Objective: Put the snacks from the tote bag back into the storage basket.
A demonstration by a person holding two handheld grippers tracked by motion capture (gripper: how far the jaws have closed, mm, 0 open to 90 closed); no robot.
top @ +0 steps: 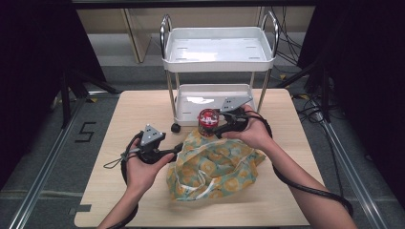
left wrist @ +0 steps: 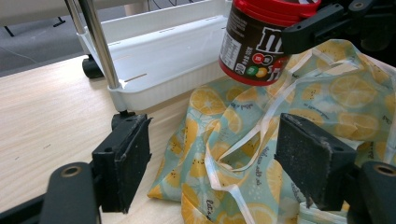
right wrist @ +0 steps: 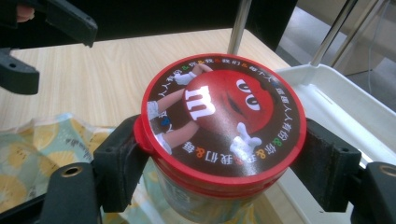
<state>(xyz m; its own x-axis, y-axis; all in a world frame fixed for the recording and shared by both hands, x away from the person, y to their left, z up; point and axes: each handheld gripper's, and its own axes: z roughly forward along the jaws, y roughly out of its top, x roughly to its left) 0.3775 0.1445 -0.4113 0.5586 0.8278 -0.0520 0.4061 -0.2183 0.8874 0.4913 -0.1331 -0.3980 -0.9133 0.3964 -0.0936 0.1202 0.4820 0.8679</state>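
Two grippers work at frame centre: the right gripper [top: 220,128] clamps an upright jar [top: 208,121] by its lid. It hangs over the bag [top: 215,167], just before the cart [top: 210,102]. The left gripper [left wrist: 210,163], jaws wide, faces the bag.

We hold our left tongs [top: 177,147] low and level, jaws spread wide, forearm coming in from below. Our right tongs [top: 213,128] reach farther forward, jaws pressed tight on both sides of a load, wrist bent inward.
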